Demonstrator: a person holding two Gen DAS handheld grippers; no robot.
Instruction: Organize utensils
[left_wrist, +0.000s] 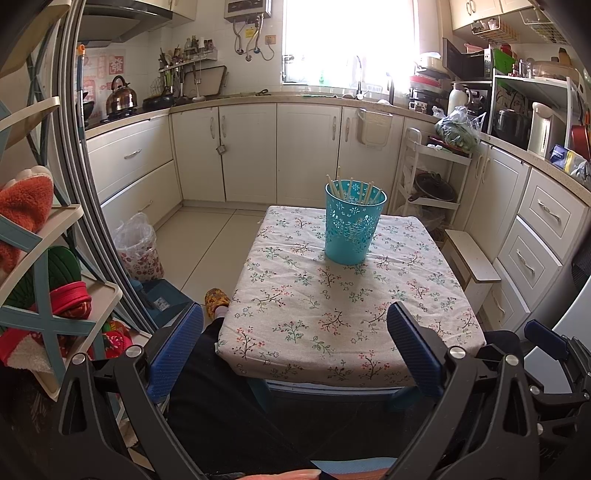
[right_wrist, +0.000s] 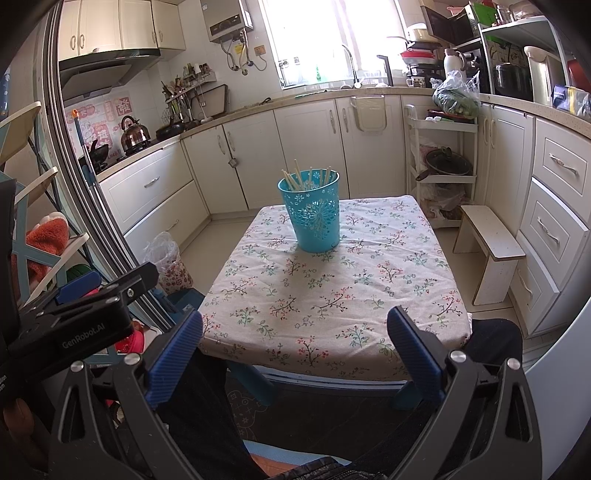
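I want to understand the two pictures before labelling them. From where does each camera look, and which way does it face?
Left wrist: sits behind the open left claw, facing the floral-cloth table; dark trouser legs show below.
Right wrist: sits behind the open right claw, same direction; the left claw's black body shows at its left edge.
Shared: the perforated turquoise plastic cup holding pale chopsticks.

Chopsticks (left_wrist: 354, 190) – lower ends hidden inside holder (left_wrist: 351, 229).
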